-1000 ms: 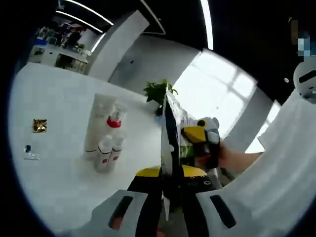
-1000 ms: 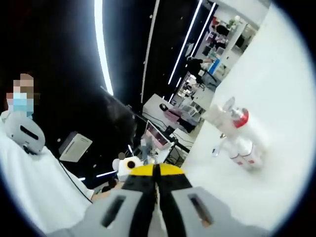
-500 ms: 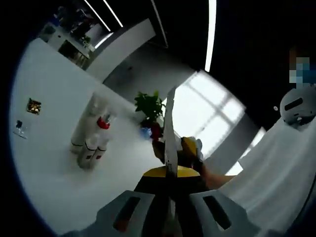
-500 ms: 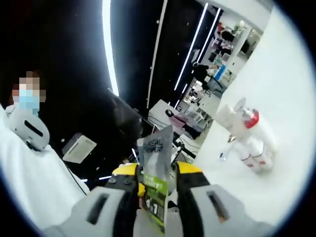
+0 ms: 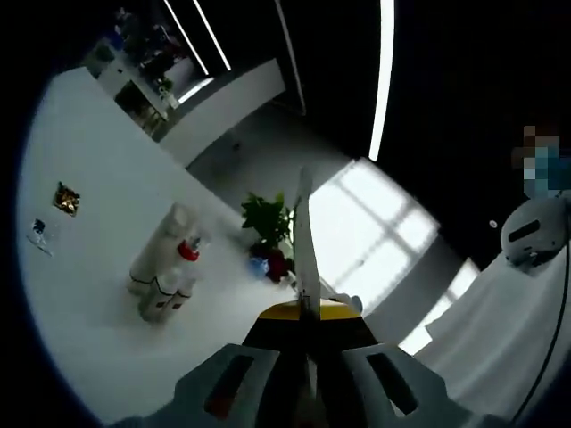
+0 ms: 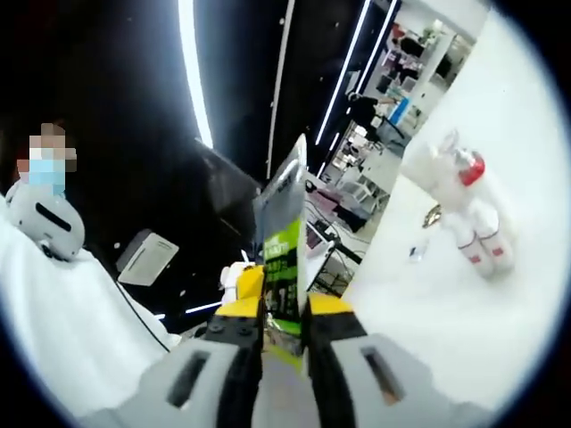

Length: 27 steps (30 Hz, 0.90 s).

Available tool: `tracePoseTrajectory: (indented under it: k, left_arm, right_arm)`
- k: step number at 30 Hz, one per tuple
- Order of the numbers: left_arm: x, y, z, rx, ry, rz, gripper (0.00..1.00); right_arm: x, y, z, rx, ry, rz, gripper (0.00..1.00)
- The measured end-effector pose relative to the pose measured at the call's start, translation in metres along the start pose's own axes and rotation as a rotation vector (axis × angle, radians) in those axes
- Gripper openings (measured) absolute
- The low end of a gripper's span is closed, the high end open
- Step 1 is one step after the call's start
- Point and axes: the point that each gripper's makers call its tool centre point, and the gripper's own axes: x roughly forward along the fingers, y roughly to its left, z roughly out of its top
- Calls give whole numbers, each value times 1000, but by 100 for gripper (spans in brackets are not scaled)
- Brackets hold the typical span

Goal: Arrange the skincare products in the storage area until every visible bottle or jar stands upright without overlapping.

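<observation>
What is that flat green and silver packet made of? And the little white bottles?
The packet looks like thin glossy foil or plastic film: flat, silvery, printed green, edge-on between the left gripper's jaws. The bottles look like smooth white plastic, one red-collared; too small to be sure.

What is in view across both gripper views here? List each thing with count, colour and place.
table: one, white, under everything
skincare bottles: a cluster of about four, white with red labels, one with a red collar, standing upright and close together mid-table
gold square item: one, gold, on the table apart from the bottles
small clear item: one, pale with a dark bit, near the gold one; too small to identify
potted plant: one, green, at the table's far edge
sachet: one, grey with green label, flat, clamped between both tools
left tool: yellow and black, shut on the sachet's edge
right tool: yellow and black, shut on the sachet
person's garment: white
</observation>
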Motion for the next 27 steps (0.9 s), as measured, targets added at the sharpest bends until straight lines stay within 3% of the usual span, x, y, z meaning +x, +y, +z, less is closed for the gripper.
tracePoseTrajectory:
  k: [6,12,16,22,27]
  left_arm:
    - [-9,6,1,-31,-32,23,0]
    - [-17,5,6,38,-11,30,0]
    - [-23,12,5,61,-8,56,7]
    - [-37,19,-10,14,-2,70,11]
    - [-53,26,-15,-6,1,101,8]
  right_arm:
    - [8,5,1,41,-40,26,3]
    - [16,8,-4,19,-56,18,1]
    - [23,8,-8,9,-62,1,1]
    - [33,4,-4,35,-120,-13,1]
    - [44,-2,-14,24,-96,-40,1]
